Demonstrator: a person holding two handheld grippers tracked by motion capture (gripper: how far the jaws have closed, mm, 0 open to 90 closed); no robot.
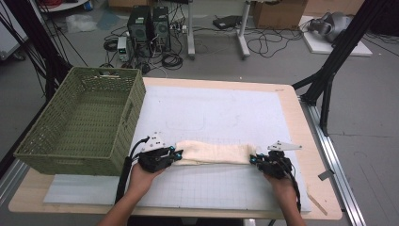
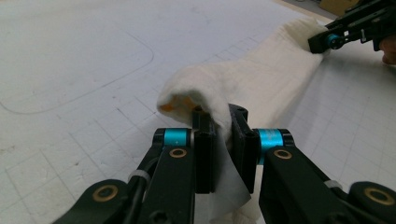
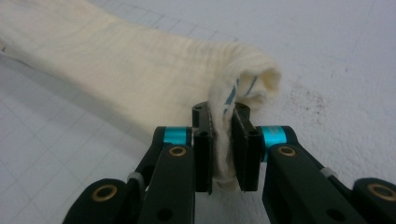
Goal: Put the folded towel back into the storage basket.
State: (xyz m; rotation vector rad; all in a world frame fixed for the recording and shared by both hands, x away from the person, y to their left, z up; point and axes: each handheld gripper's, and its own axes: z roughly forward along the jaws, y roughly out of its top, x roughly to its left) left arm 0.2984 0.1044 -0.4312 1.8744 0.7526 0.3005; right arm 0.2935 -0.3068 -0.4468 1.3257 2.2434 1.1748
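Note:
A cream towel point(image 1: 214, 153) lies folded into a long strip across the white grid mat point(image 1: 221, 113), near the table's front. My left gripper point(image 1: 177, 155) is shut on the strip's left end; in the left gripper view the cloth point(image 2: 243, 84) is pinched between the pads of my left gripper point(image 2: 223, 140). My right gripper point(image 1: 253, 159) is shut on the right end. In the right gripper view the towel's edge point(image 3: 140, 60), with a blue stripe, is clamped in my right gripper point(image 3: 223, 140). The other gripper point(image 2: 334, 39) shows far off in the left gripper view.
A green woven basket point(image 1: 82, 125) stands on the table's left side, close to my left hand. The mat stretches bare behind the towel. Beyond the table's far edge are computer towers point(image 1: 148, 26), cables and a black frame leg point(image 1: 329, 70).

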